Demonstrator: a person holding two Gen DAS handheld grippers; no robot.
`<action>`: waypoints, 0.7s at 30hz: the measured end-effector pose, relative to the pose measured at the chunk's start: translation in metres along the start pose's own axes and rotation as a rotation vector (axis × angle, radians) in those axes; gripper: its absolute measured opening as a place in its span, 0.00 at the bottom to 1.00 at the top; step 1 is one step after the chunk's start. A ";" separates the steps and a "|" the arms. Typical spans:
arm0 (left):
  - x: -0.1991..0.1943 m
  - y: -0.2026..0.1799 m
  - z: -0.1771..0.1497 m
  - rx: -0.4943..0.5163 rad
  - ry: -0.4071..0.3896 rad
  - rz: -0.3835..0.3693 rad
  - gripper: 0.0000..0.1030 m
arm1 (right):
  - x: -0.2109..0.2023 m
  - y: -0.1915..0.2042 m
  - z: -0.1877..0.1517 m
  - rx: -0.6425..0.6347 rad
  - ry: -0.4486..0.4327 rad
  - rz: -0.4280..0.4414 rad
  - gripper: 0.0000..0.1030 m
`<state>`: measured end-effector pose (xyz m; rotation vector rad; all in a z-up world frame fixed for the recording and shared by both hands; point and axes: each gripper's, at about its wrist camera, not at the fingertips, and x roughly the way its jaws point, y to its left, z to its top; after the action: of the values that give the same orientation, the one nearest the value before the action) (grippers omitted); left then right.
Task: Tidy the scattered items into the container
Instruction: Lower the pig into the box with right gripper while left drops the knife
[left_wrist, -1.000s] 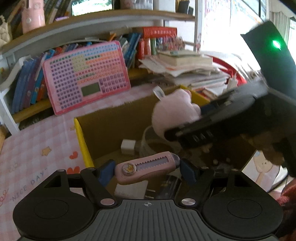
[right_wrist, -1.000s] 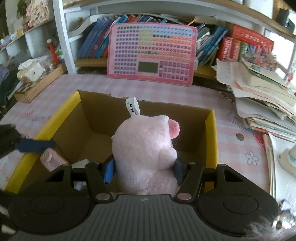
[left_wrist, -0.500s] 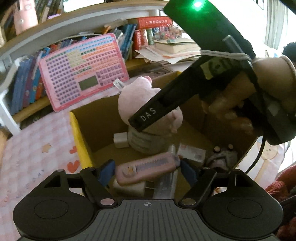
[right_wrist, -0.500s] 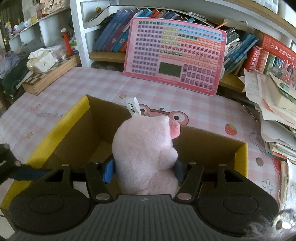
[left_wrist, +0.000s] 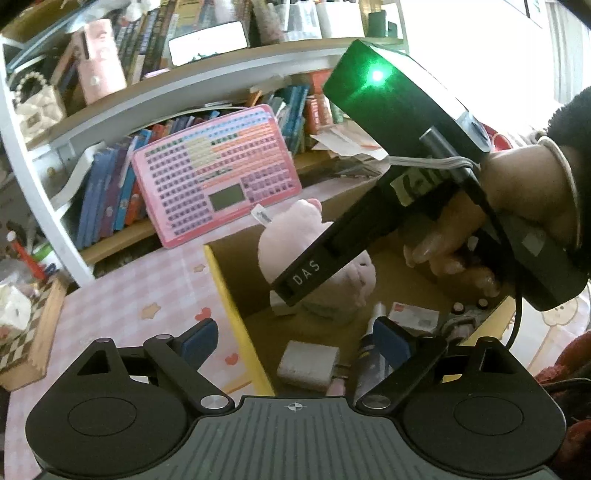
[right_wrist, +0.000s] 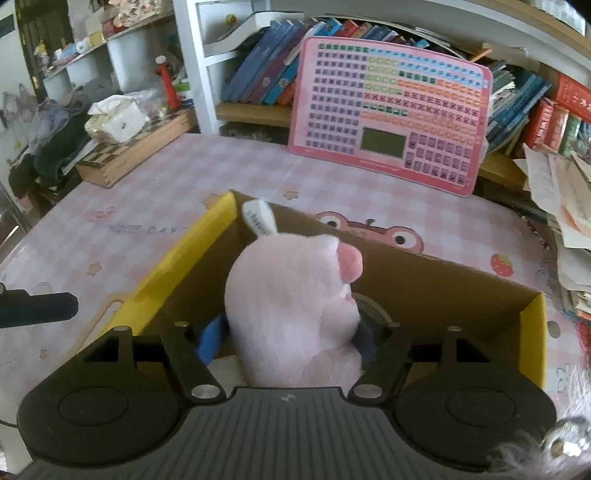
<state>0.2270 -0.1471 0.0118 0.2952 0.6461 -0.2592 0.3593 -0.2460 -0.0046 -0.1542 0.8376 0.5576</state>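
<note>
Letting go was the step in hand, by my read. The right claw (right_wrist: 289, 341) pointed steeply down into the cardboard box (right_wrist: 177, 273), and the pink plush pig (right_wrist: 291, 310) sat upright straight ahead between its jaws, inside the box toward its yellow left rim. The jaws had just been opening. The blue pad on the left stood just off the fur and the plush looked unsquashed, so I judged it released, with the pig resting on the box contents. The pig's long axis ran up and down, with its tag at the top.

The coming move likely turns on that: the right claw was the near one and needs to back up and out along that axis without dragging the fur.

The left claw (left_wrist: 295, 339) was spread wide and empty, its jaws also just opening. It straddled the box's yellow left rim, one pad over the pink checked counter (left_wrist: 122, 295) outside the box, the other over the box interior above a white block (left_wrist: 308, 363). The person's right hand (left_wrist: 517, 206) gripped its handle above the box's far side.
</note>
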 end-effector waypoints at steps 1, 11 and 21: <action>0.000 0.001 -0.001 -0.003 0.002 0.004 0.90 | 0.000 0.001 0.000 0.001 -0.003 0.004 0.69; -0.015 0.009 -0.010 -0.035 -0.009 0.052 0.90 | -0.026 -0.017 -0.011 0.119 -0.109 -0.177 0.94; -0.038 0.021 -0.015 -0.096 -0.064 0.085 0.96 | -0.072 -0.013 -0.040 0.207 -0.170 -0.254 0.94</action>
<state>0.1964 -0.1168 0.0284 0.2203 0.5799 -0.1548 0.3013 -0.2997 0.0205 -0.0215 0.6923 0.2396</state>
